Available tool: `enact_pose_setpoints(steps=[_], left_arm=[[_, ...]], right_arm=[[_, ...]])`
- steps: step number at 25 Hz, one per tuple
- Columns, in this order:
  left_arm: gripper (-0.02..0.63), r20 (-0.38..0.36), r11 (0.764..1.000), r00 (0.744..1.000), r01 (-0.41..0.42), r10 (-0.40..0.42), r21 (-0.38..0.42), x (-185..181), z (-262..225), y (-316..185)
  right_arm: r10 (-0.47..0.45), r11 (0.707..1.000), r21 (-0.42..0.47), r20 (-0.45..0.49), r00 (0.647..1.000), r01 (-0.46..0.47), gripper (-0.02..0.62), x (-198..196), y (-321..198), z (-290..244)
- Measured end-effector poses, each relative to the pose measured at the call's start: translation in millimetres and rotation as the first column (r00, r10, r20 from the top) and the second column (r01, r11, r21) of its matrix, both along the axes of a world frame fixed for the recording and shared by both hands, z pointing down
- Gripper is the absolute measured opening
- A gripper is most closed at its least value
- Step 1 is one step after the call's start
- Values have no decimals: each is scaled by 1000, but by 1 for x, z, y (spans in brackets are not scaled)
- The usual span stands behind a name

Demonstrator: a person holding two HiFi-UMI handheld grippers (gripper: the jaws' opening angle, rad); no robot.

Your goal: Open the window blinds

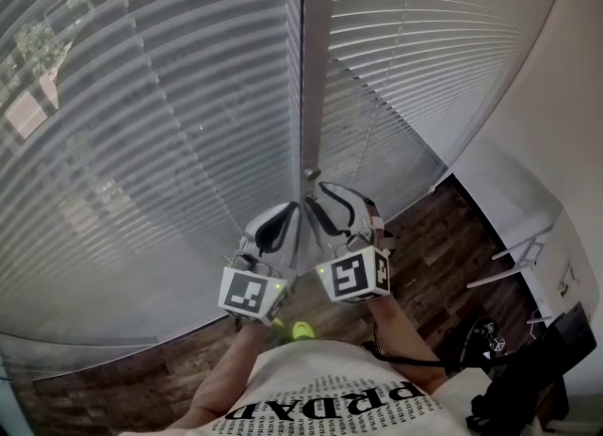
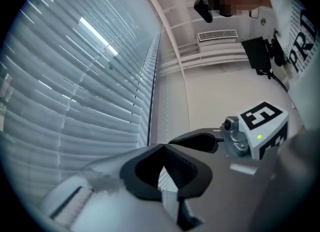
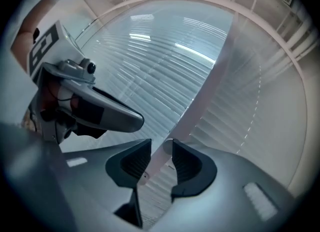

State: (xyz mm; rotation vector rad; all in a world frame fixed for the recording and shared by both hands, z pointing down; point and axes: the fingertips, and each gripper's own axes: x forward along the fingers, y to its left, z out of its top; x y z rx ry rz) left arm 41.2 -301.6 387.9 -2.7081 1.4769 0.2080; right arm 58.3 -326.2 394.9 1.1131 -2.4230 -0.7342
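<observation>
Grey slatted blinds cover the window, with a second panel to the right. Between the panels hangs a pale flat wand; its lower end lies between the jaws of my right gripper, which stand open with a gap on either side of it. My left gripper sits just left of the right one, its fingertips together and shut, with nothing seen gripped. Both grippers are side by side below the wand's end, and the left gripper nearly touches the right.
A dark wooden floor runs below the blinds. A white wall closes the right side, with black gear and a white stand at its foot. A ceiling vent shows overhead.
</observation>
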Motion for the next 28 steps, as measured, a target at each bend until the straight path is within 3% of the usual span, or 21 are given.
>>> enact_pose_setpoints(steps=[12,18,28], left_arm=[[-8,14,999,999,43,-43,-8,-15,4,-13],[-9,-38,999,998,51,-51,-9,-18,-4,-15],[-9,-14,998,999,46,-46,-32,-23,4,-19]], right_arm=[[68,995,86,-133,989,-56,139,-2,-23,4],[86,989,133,-210,974,-59,140,-3,-29,5],[90,989,136,-189,978,-65,123,-6,-36,6]])
